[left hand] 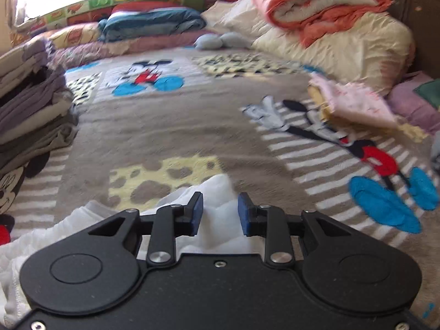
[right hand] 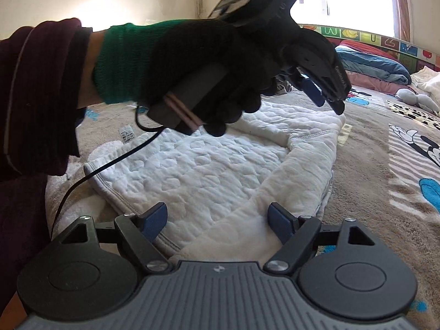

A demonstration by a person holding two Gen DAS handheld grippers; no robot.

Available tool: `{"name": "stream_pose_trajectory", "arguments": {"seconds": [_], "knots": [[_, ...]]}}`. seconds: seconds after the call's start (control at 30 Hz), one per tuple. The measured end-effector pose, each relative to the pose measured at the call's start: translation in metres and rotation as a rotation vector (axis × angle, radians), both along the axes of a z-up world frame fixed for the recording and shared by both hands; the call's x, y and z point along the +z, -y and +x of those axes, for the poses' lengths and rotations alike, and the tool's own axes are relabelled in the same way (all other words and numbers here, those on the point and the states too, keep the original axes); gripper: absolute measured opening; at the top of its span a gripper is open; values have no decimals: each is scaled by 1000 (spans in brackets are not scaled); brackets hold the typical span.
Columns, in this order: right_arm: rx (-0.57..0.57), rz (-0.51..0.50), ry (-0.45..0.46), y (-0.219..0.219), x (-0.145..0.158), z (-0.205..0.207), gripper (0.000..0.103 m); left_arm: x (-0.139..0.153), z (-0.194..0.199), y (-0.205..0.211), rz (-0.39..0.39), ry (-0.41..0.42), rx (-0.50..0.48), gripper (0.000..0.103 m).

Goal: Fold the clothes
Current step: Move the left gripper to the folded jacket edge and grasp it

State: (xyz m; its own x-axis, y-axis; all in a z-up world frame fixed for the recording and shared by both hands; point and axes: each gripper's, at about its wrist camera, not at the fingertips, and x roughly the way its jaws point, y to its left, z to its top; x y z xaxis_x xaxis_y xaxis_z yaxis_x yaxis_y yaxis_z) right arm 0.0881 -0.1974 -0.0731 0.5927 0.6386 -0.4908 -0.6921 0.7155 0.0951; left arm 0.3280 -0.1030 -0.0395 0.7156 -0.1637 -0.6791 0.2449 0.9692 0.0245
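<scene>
A white quilted garment (right hand: 206, 170) lies partly folded on the Mickey Mouse blanket (right hand: 385, 165), with one strip turned across it toward its near edge. My right gripper (right hand: 218, 220) hangs open and wide just over that near strip, its blue pads (right hand: 156, 220) clear of the cloth. A black-gloved hand (right hand: 192, 63) holds my left gripper (right hand: 327, 96) in the air above the garment's far corner. In the left wrist view the left gripper (left hand: 220, 213) shows a narrow gap between its pads, and the white garment (left hand: 217, 189) lies below it, not pinched.
A stack of folded grey clothes (left hand: 27, 110) stands at the left of the bed. A pink folded cloth (left hand: 354, 104) lies to the right. An orange blanket (left hand: 321, 2) and a blue duvet (left hand: 154, 22) are piled at the back. A black cable (right hand: 96, 170) crosses the garment.
</scene>
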Motion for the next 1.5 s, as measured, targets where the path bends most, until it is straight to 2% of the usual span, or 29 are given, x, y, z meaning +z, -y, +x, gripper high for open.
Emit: {"name": "stream_pose_trajectory", "arguments": {"seconds": [0.03, 0.1, 0.27, 0.3, 0.37, 0.47, 0.53, 0.6, 0.63, 0.77, 0.9, 1.1, 1.13, 1.17, 1.2, 1.3, 1.37, 1.5], "knots": [[0, 6, -3, 1, 0, 1, 80, -11, 9, -5, 8, -37, 60, 28], [0, 17, -8, 2, -1, 2, 80, -20, 12, -15, -70, -39, 123, 28], [0, 41, -19, 6, -2, 4, 80, -17, 5, 3, 28, -7, 168, 28], [1, 41, -19, 6, -2, 4, 81, -13, 5, 4, 23, -12, 184, 28], [2, 39, -18, 5, -2, 3, 81, 0, 0, 6, 6, 11, 198, 26], [2, 34, -15, 4, -2, 3, 81, 14, -8, 16, -2, 98, 134, 26], [2, 34, -16, 5, -2, 3, 82, 13, -6, 17, -65, 108, 73, 26], [2, 36, -16, 5, -3, 3, 82, 2, 1, 11, -161, 60, 30, 23], [2, 37, -16, 5, -3, 3, 82, -6, 6, 6, -177, 20, 49, 22], [1, 41, -17, 6, -3, 3, 82, -28, 20, -20, -319, -92, 163, 19], [1, 44, -18, 5, -3, 3, 82, -26, 19, -14, -307, -97, 194, 19], [3, 50, -20, 7, -3, 4, 82, -20, 13, -33, -442, -130, 240, 18], [2, 48, -19, 6, -3, 4, 82, -15, 9, -38, -470, -134, 237, 19], [2, 46, -17, 6, -3, 4, 82, -9, 3, -43, -491, -129, 233, 32], [1, 45, -16, 6, -3, 4, 82, 0, -8, -49, -491, -102, 228, 50], [-1, 42, -13, 5, -4, 7, 82, 18, -36, -73, -475, -31, 250, 51], [-2, 38, -11, 5, -4, 7, 82, 25, -54, -95, -496, -6, 285, 51], [-4, 26, -6, 3, -4, 7, 83, 32, -92, -147, -533, 55, 403, 51]]}}
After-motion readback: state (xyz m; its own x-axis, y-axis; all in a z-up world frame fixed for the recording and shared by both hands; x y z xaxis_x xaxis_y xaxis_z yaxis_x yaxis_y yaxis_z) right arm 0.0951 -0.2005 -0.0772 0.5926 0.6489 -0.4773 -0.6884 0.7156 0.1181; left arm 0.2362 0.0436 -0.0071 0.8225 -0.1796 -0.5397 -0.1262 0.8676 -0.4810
